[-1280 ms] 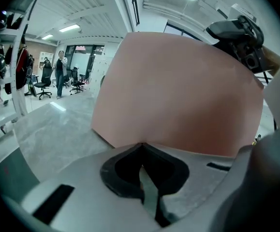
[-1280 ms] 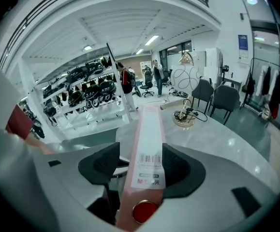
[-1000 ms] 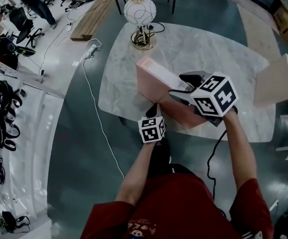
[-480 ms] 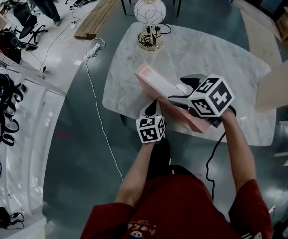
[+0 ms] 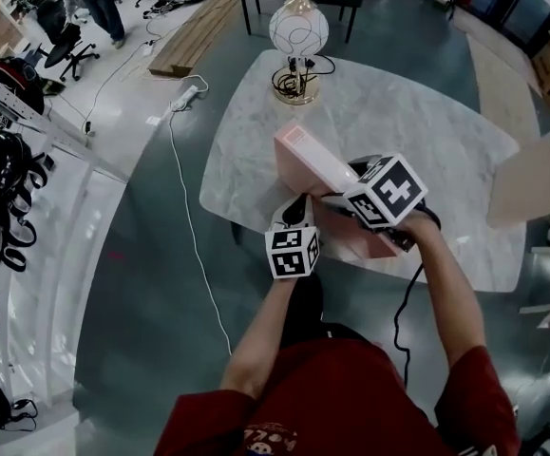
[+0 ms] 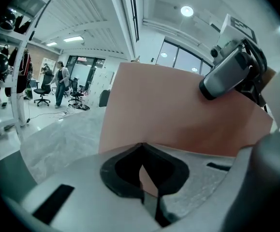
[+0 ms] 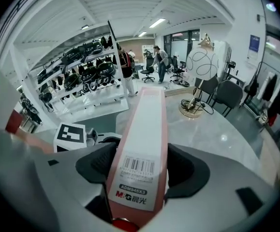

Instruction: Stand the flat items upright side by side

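A pink box file (image 5: 305,160) stands upright on its long edge on the marble table (image 5: 426,122). My right gripper (image 5: 343,180) sits over its spine from above. In the right gripper view the jaws of my right gripper (image 7: 140,170) stand wide astride the labelled spine (image 7: 147,124), and I see no squeeze from the pads. My left gripper (image 5: 298,215) is shut, with its tips against the file's near face (image 6: 178,115) low down. The left gripper's jaws (image 6: 147,178) hold nothing. A second flat item, a beige folder (image 5: 526,179), stands at the table's right edge.
A globe lamp (image 5: 298,36) on a brass base stands at the table's far side, with its cable trailing off. A white cable (image 5: 194,217) runs across the floor on the left. Racks of helmets (image 7: 86,76) and people by office chairs are farther off.
The pink file has swung from a slant to stand steeper on its edge and shifted slightly away from me. Both grippers followed it. The view tilted forward.
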Motion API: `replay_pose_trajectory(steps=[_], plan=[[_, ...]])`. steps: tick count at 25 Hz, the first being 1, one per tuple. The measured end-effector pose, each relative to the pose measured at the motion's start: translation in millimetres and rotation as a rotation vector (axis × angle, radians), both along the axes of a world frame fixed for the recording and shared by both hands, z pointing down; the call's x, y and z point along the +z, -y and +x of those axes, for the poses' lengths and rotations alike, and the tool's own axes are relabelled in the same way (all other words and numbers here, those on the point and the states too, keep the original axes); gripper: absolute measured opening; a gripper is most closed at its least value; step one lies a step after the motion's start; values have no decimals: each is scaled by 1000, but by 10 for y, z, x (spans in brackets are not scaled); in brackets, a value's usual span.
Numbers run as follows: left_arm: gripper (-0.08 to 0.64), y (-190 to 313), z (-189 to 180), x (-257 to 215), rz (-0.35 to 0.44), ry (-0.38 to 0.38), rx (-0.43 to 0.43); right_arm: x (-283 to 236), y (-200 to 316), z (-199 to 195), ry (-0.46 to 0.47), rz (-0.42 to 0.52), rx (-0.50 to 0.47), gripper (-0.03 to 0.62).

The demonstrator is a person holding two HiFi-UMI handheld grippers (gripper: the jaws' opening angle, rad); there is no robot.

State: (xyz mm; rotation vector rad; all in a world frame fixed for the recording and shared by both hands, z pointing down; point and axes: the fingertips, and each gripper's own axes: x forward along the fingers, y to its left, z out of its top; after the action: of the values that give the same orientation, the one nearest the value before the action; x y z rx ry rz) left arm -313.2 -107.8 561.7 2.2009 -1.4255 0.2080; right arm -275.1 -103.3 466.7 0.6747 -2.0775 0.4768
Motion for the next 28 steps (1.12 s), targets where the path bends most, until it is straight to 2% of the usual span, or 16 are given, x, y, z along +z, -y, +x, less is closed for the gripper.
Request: replay_pose_trajectory(steps=[5,9,16,21,28], plan=[[5,147,9,-148,29,2,-16,-42,97,163,33,-4,55,301],[5,316,101,-366,72,10,5,-189,242,461,92,51,143,296],[5,742,523,-828,167,5,71,-459,648,1345,197,202,395,293],[5,1104,883,-1126,222,-9,133,-550,892,2010,222,268,562,293],[5,1605,1303,-1331,257,-57,214,-710,1119,2848,265,442,825,291]])
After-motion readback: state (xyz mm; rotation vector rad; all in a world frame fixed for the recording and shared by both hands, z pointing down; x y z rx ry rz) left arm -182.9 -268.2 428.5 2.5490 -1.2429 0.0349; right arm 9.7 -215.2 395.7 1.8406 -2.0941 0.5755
